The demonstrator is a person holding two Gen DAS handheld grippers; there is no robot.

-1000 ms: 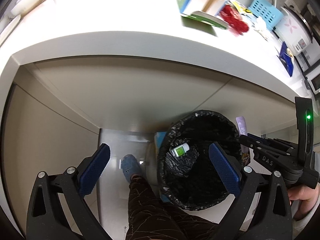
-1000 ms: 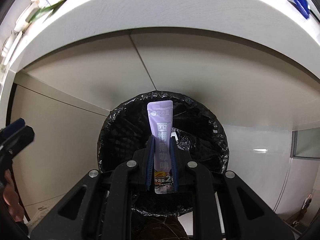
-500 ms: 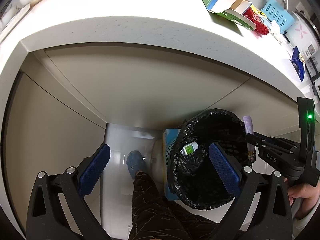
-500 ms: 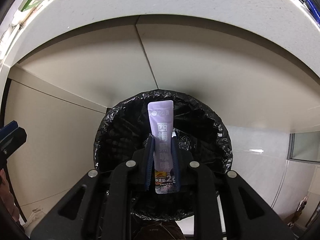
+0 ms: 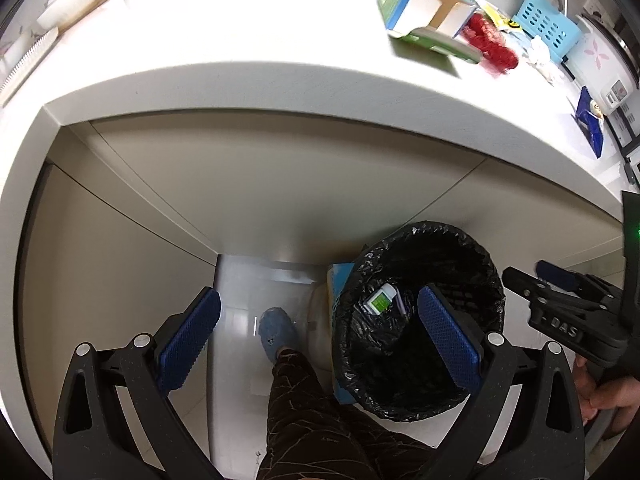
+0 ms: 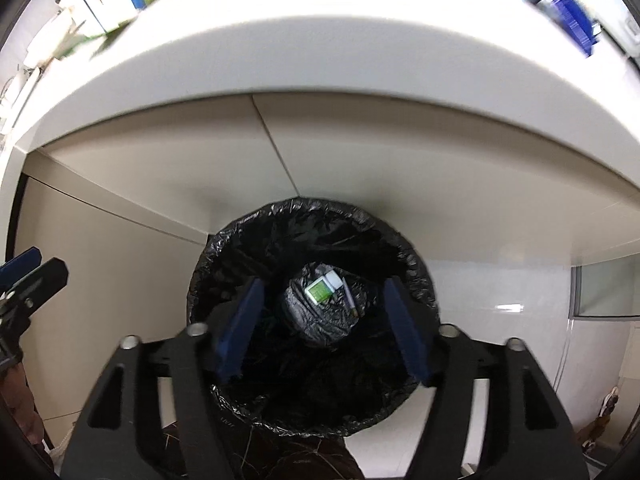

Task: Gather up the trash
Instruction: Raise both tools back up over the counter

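Far left, above the left gripper [image 5: 318, 336]: blue pads spread wide, nothing between them, only floor and a blue shoe [image 5: 277, 334] showing through the gap. Just right of the shoe, under the edge of the white counter [image 5: 248, 80], a round trash bin [image 5: 486, 264] lined with a crinkled black bag. Down at the bottom of the bag: a small white bottle with a green label [image 5: 381, 300], lying on its side, and just right of it, touching or nearly so, a slim purple sachet [image 5: 401, 307], lying edge-on, so little of its face showing. Same pair seen from above the right gripper [image 6: 322, 330]: bottle [image 6: 323, 287] left, purple sachet [image 6: 348, 298] slanting down beside it, a yellowish end toward the lower right. Right gripper poised directly over the bin mouth [image 6: 416, 256], jaws just been opening, now parted wide, gripping nothing, pads clear of the liner. On the counter farther right, well away from the bin: an open green-and-white carton [image 5: 424, 12], a red mesh bundle [image 5: 494, 42], a blue basket [image 5: 546, 26].
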